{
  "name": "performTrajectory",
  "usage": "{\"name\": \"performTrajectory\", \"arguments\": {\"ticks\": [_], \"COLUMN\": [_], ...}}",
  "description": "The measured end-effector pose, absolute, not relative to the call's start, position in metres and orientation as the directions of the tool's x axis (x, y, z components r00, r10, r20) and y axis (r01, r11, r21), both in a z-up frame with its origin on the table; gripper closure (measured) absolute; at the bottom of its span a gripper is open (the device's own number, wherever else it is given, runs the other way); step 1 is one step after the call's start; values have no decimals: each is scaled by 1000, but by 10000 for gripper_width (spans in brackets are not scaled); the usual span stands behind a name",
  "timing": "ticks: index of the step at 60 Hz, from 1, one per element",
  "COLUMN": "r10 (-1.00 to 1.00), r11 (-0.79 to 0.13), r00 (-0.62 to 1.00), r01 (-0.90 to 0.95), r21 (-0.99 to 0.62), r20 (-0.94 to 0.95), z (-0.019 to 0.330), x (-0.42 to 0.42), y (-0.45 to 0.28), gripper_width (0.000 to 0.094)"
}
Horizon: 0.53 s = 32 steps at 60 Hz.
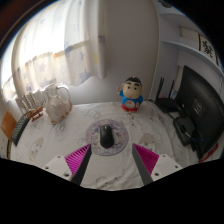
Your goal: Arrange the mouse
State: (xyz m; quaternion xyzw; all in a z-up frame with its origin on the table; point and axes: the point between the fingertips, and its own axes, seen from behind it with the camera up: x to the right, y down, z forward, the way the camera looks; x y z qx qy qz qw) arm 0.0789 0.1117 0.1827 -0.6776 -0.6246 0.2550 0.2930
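A dark mouse [107, 134] lies on a round grey mouse mat [118, 141] in the middle of the table, just ahead of my fingers. My gripper [113, 163] is open, its magenta pads [80, 158] spread wide to either side, with bare patterned tablecloth between them. The mouse sits beyond the fingertips and nothing is held.
A cartoon figure toy [131, 95] stands at the table's far edge before white curtains. A pale jug or basket [58, 101] sits at the far left by a chair. A dark monitor [200, 108] and black gear [186, 128] occupy the right side.
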Motion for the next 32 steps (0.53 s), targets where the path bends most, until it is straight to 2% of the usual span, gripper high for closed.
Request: {"name": "performTrajectory", "arguments": {"ticks": [8,32], "r10": [994,996], "r11": [-92,-33], "r00": [101,80], "r01": [721,679], "r21": [-687,-734], "r20": [-26,29], "z": [188,210], "x": [121,114], "y": [98,95], "gripper_width": [84,85]}}
